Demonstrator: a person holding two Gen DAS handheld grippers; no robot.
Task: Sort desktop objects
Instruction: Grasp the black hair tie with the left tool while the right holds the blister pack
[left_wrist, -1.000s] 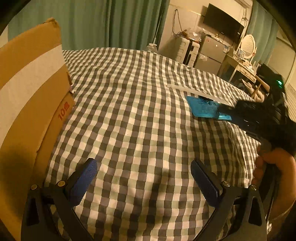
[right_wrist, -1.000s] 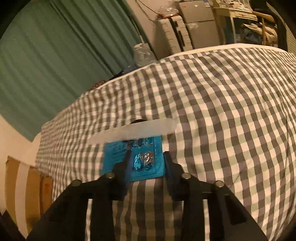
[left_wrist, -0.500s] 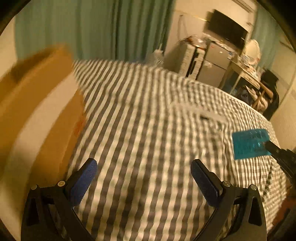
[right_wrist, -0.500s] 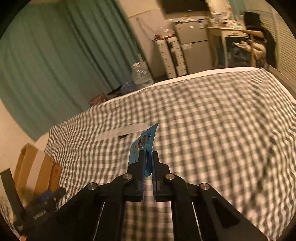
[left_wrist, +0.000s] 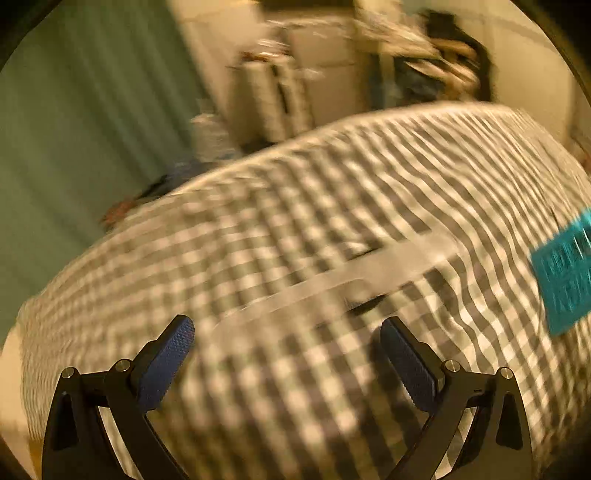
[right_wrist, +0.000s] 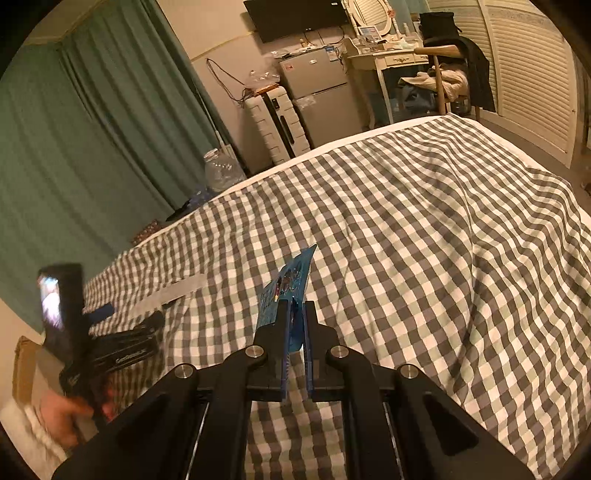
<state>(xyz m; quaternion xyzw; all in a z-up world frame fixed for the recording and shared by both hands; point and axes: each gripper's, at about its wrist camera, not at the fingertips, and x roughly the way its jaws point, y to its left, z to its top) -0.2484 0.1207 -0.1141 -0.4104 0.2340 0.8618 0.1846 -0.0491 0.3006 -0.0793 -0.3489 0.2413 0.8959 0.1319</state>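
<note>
My right gripper is shut on a flat blue packet, held edge-on above the checked bedspread. The packet also shows at the right edge of the blurred left wrist view. My left gripper is open and empty, just above the bedspread, in front of a long pale strip lying on the cloth. The strip also shows in the right wrist view, beside the left gripper's body.
A cardboard box stands at the bed's left edge. Beyond the bed are green curtains, a water bottle, a white suitcase, a fridge and a chair with clothes.
The right gripper closed on the blue packet and lifted it off the bed. The left gripper swung right, away from the cardboard box, toward the pale strip.
</note>
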